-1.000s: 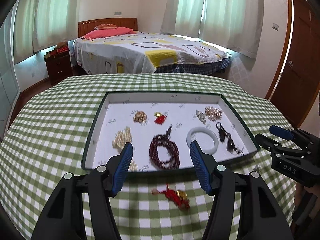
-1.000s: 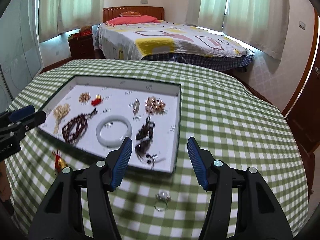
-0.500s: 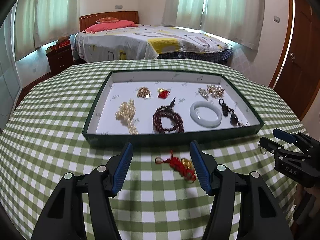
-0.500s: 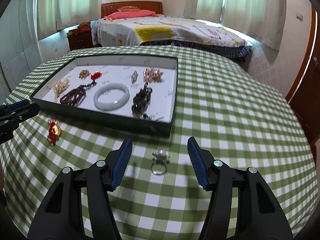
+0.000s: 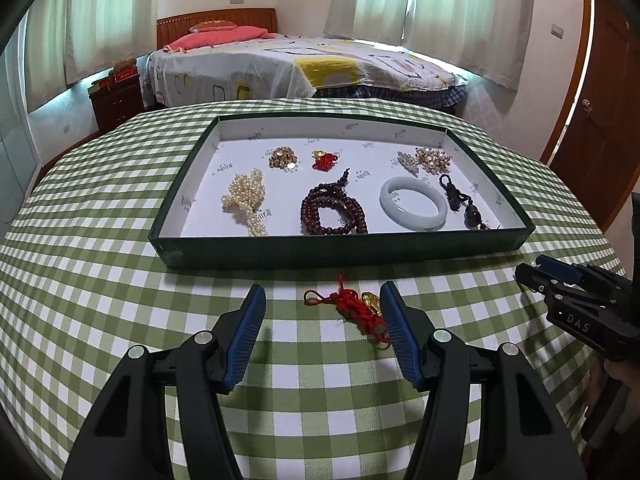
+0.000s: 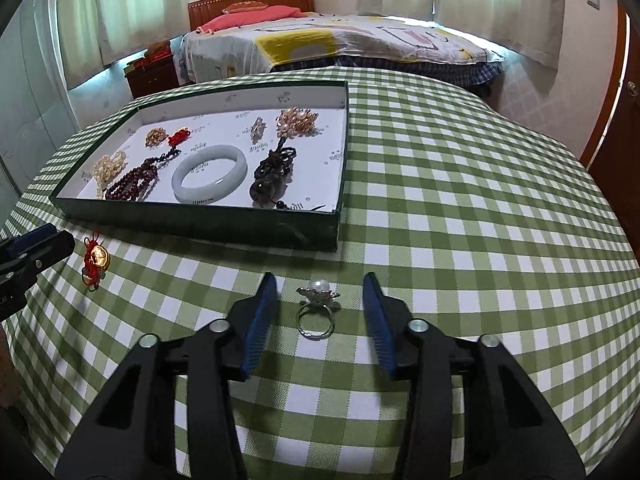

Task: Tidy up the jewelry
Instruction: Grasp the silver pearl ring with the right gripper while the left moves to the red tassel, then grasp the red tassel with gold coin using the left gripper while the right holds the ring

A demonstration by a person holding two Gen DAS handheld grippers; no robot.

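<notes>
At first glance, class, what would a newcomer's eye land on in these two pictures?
Probably the dark green tray mid-table, where a white bangle lies beside dark red beads. Then the strays on the checked cloth before it: a red knotted charm between the left gripper jaws, and a pearl ring between the right gripper jaws, both open.

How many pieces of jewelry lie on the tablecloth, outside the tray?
2. The red knot charm lies between the left gripper's fingers; the pearl ring lies between the right gripper's fingers. More could be out of view.

Two low wrist views sharing tray
</notes>
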